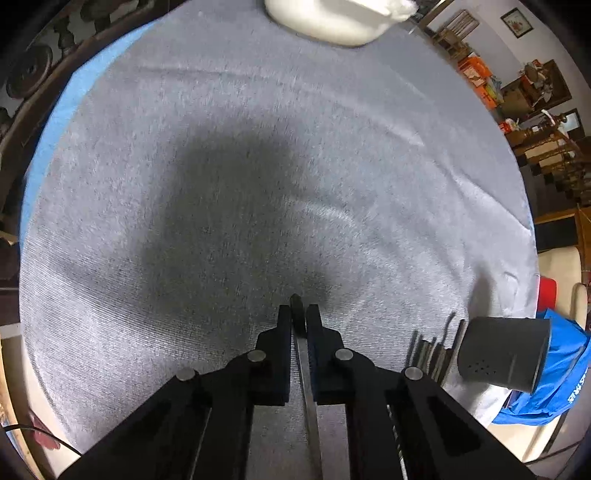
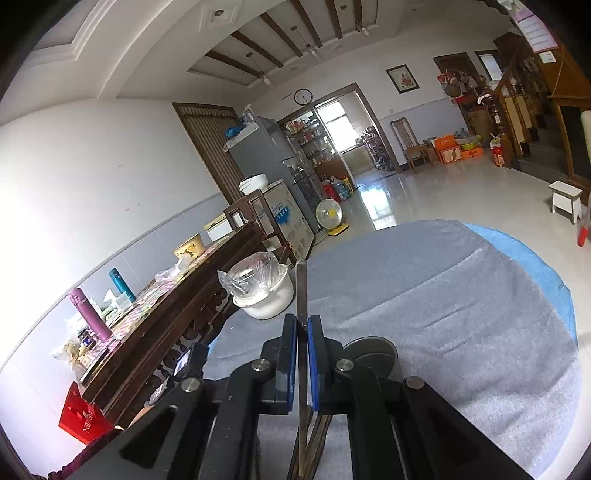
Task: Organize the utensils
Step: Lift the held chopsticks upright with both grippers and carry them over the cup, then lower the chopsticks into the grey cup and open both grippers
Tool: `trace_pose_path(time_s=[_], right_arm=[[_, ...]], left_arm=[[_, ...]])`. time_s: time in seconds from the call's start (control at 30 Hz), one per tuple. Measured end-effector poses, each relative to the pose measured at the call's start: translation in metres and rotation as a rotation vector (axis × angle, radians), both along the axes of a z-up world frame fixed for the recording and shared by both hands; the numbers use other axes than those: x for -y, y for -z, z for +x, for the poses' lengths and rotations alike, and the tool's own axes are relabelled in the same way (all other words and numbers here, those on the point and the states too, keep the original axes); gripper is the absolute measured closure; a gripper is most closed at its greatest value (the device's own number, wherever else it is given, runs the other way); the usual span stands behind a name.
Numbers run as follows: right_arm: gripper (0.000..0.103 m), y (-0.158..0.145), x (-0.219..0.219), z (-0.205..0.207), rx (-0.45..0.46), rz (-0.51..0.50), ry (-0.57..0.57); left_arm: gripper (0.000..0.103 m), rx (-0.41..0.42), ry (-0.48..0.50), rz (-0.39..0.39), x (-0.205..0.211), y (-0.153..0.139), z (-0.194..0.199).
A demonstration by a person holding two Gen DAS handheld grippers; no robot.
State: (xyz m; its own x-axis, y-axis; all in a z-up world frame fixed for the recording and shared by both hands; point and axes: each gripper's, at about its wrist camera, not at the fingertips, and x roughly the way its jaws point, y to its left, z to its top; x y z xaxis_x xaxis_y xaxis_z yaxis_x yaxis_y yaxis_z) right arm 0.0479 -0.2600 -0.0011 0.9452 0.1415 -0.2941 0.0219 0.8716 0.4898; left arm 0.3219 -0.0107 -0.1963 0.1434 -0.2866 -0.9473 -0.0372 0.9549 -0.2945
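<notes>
My left gripper [image 1: 298, 314] points down at the grey cloth [image 1: 221, 129] and is shut on a slim flat metal utensil [image 1: 308, 387], whose dark tip pokes out just past the fingertips. To the right a dark grey cylindrical holder [image 1: 502, 354] lies on its side, with several more utensils [image 1: 436, 354] flat on the cloth beside it. In the right wrist view my right gripper [image 2: 302, 321] is shut on another thin metal utensil [image 2: 301, 288] that sticks up past its blue pads. More slim pieces [image 2: 314, 439] show below its fingers.
A white pot [image 1: 332, 18] stands at the table's far edge; in the right wrist view this white pot [image 2: 264, 295] has plastic over its top. A blue bag [image 1: 554, 387] lies behind the holder. A dark wooden sideboard [image 2: 166, 306] with bottles runs along the left.
</notes>
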Motion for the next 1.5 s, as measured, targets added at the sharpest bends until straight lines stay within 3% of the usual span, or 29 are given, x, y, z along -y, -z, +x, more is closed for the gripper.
trace_pose_path(time_s=[0.17, 0.53, 0.8, 1.13, 1.27, 1.5], right_arm=[[0.096, -0.01, 0.001, 0.0, 0.029, -0.033, 0.03], [0.096, -0.052, 0.027, -0.004, 0.168, -0.052, 0.213], [0.096, -0.056, 0.03, 0.009, 0.184, -0.139, 0.328], [0.096, -0.02, 0.024, 0.027, 0.077, -0.196, 0.299], [0.096, -0.011, 0.026, 0.027, 0.055, -0.188, 0.289], [0.096, 0.005, 0.035, 0.03, 0.014, -0.132, 0.272]], left_arm=[[0.097, 0.116, 0.046, -0.026, 0.005, -0.045, -0.014], [0.097, 0.495, 0.245, -0.094, 0.033, -0.208, -0.076], [0.097, 0.653, 0.3, -0.135, 0.045, -0.274, -0.1], [0.097, 0.706, 0.305, -0.234, 0.077, -0.29, -0.1], [0.097, 0.734, 0.293, -0.237, 0.089, -0.29, -0.099], [0.097, 0.628, 0.322, -0.194, 0.119, -0.246, -0.08]])
